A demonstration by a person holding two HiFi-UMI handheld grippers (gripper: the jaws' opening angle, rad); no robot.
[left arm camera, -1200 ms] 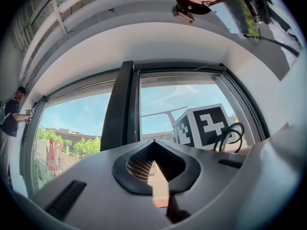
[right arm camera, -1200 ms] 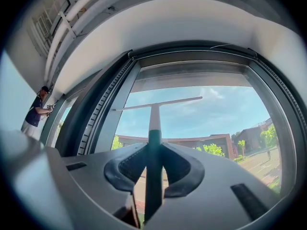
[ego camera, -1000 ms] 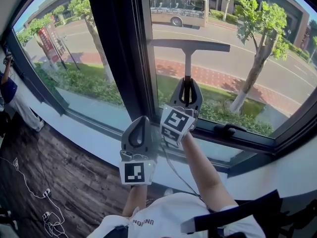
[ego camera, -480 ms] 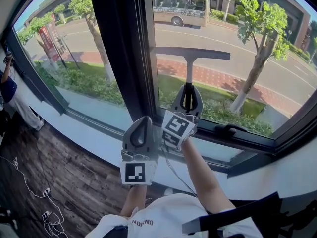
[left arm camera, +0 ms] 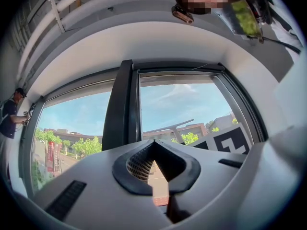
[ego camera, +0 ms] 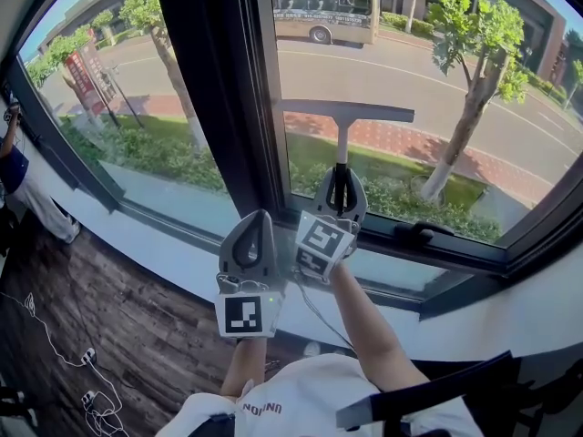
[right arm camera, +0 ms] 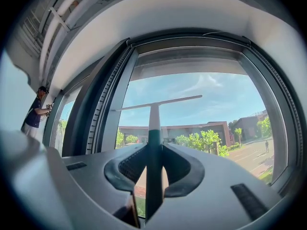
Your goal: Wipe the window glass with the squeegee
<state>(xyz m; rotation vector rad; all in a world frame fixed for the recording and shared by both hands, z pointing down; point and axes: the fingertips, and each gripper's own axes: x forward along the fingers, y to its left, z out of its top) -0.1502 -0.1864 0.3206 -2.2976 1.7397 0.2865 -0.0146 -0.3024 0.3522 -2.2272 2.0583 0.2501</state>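
Observation:
A grey T-shaped squeegee (ego camera: pixel 343 115) lies with its blade level against the right window pane (ego camera: pixel 474 89), its handle pointing down. My right gripper (ego camera: pixel 340 178) is shut on the squeegee handle, just above the lower window frame. In the right gripper view the handle (right arm camera: pixel 152 133) runs up between the jaws to the blade (right arm camera: pixel 158 102). My left gripper (ego camera: pixel 257 218) hangs lower and to the left, in front of the sill, shut with nothing in it. In the left gripper view its jaws (left arm camera: pixel 154 143) meet at the tips and the squeegee (left arm camera: pixel 175 129) shows beyond.
A thick dark mullion (ego camera: pixel 214 89) parts the two panes, just left of the squeegee. A black window handle (ego camera: pixel 418 236) sits on the lower frame at the right. A white sill (ego camera: pixel 173 258) runs below. A person (ego camera: pixel 16 173) stands far left; cables (ego camera: pixel 86 399) lie on the wooden floor.
The right gripper has drawn the squeegee down the glass, so the blade sits lower on the pane. The left gripper has barely moved.

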